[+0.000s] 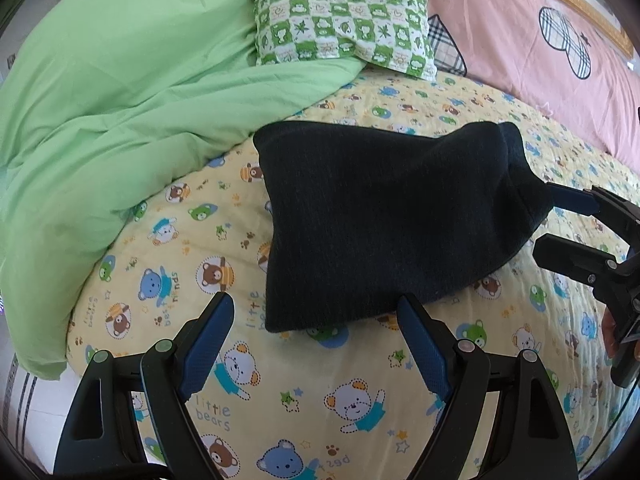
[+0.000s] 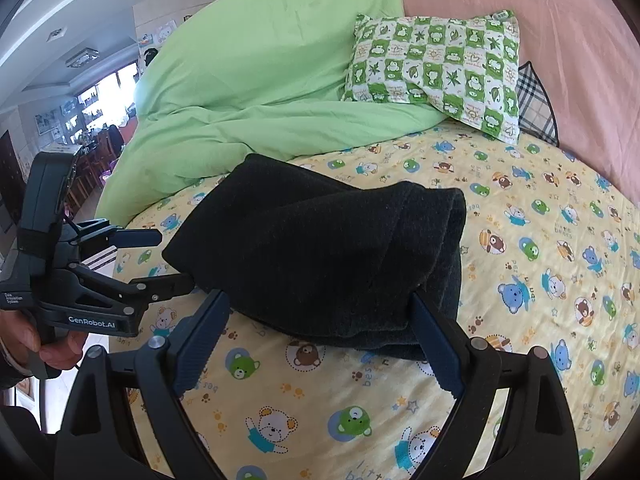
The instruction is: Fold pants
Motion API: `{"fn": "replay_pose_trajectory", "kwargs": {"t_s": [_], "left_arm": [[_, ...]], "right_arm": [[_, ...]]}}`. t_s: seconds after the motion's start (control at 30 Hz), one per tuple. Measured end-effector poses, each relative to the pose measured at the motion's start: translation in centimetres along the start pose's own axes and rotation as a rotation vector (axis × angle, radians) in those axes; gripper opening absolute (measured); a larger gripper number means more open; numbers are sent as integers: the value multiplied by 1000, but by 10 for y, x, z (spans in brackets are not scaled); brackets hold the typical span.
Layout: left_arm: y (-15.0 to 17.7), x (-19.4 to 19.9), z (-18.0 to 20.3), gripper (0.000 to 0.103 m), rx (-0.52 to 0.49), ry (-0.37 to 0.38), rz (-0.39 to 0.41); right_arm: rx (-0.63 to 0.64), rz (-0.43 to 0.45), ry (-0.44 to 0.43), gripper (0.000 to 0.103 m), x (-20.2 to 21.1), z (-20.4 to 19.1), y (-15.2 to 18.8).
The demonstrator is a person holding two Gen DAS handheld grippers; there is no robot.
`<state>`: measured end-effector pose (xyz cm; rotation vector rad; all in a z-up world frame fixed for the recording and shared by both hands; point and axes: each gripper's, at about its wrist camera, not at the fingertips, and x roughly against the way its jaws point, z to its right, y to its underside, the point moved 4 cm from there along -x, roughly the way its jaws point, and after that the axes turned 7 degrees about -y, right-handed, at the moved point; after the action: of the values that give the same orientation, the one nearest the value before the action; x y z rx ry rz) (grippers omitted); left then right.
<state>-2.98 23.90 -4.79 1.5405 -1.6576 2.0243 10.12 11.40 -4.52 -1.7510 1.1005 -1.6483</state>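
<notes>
Folded pants (image 1: 384, 220) on bedsheet (image 1: 320, 380)

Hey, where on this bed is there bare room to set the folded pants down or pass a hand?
Bare bear-print sheet lies open between the folded pants and the near edge, and to their right toward the pink cover. It is crowded on the left, where the green quilt is heaped, and behind, where the checked pillow lies.

Black pants (image 1: 380, 220) on a yellow bear-print sheet (image 1: 320, 400), green quilt (image 1: 120, 100).
</notes>
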Motion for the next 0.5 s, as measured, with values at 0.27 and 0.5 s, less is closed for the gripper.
{"fn": "replay_pose_trajectory", "kwargs": {"t_s": [0.27,0.5], "left_arm": [[-2,1,0,84,6,0,-3],[-4,1,-2,84,10,-7,1]], "right_arm": [[7,9,3,91,2,-2,-3],[-1,16,9,91,4,0,-5]]}}
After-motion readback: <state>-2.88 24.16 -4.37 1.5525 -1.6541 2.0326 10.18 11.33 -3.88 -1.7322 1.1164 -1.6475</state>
